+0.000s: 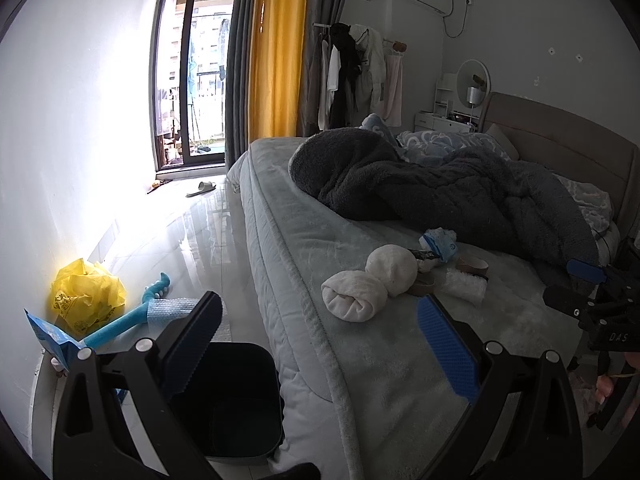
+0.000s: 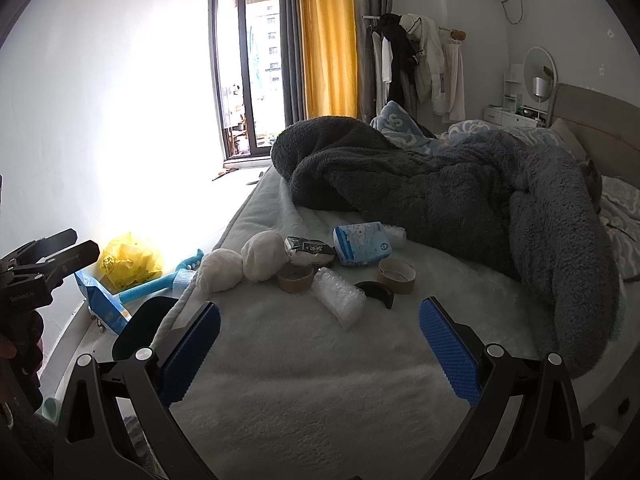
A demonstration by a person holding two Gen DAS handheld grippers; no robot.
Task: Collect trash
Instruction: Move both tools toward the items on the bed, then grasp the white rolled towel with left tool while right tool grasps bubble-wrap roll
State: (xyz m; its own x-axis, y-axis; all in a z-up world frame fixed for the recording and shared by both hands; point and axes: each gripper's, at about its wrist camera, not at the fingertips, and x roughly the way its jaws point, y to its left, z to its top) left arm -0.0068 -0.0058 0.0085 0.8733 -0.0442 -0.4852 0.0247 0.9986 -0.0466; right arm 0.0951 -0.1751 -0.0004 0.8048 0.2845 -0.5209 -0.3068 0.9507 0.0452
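Note:
Trash lies on the bed [image 2: 304, 360]: a bubble-wrap roll [image 2: 338, 296], two empty tape cores [image 2: 295, 277] [image 2: 397, 276], a black curved piece [image 2: 376, 292], a blue tissue pack [image 2: 362, 243], a dark wrapper [image 2: 309, 250] and two white cloth balls [image 2: 262, 255] [image 2: 220, 270]. My right gripper [image 2: 320, 346] is open and empty, short of the bubble wrap. My left gripper [image 1: 320, 334] is open and empty, above the dark trash bin [image 1: 236, 400] beside the bed [image 1: 376, 360]. The cloth balls [image 1: 392, 270] and bubble wrap [image 1: 466, 286] lie beyond it.
A dark grey blanket [image 2: 460, 196] is heaped across the bed. On the floor by the wall lie a yellow bag [image 1: 86, 294], a blue toy [image 1: 132, 316], a blue packet [image 1: 50, 338] and bubble wrap [image 1: 172, 308]. A balcony door [image 1: 192, 80] and yellow curtain [image 1: 276, 48] stand behind.

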